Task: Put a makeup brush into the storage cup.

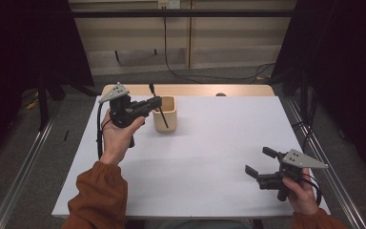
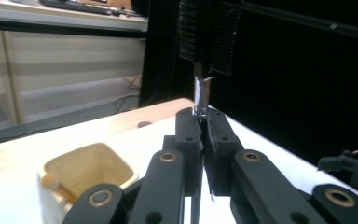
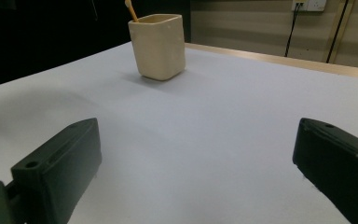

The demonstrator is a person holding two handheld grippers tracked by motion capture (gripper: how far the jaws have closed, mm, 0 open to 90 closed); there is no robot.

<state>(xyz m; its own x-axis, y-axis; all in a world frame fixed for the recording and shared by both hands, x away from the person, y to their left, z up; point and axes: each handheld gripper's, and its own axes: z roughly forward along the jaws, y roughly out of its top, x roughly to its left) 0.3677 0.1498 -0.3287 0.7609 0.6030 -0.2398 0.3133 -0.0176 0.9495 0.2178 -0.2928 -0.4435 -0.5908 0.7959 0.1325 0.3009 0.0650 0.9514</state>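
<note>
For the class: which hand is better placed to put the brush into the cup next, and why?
Left. The left gripper is shut on the brush right beside the cup; the right gripper waits open, far off.

No text, label, brand, number or sign can be read in any of the three views. The cup, the table and the wall socket at the top of the frame carry no legible marking.

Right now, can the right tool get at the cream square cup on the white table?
Probably yes. The right tool is open, holds nothing, and only bare white table lies between it and the cream square cup, though the cup stands far off.
</note>
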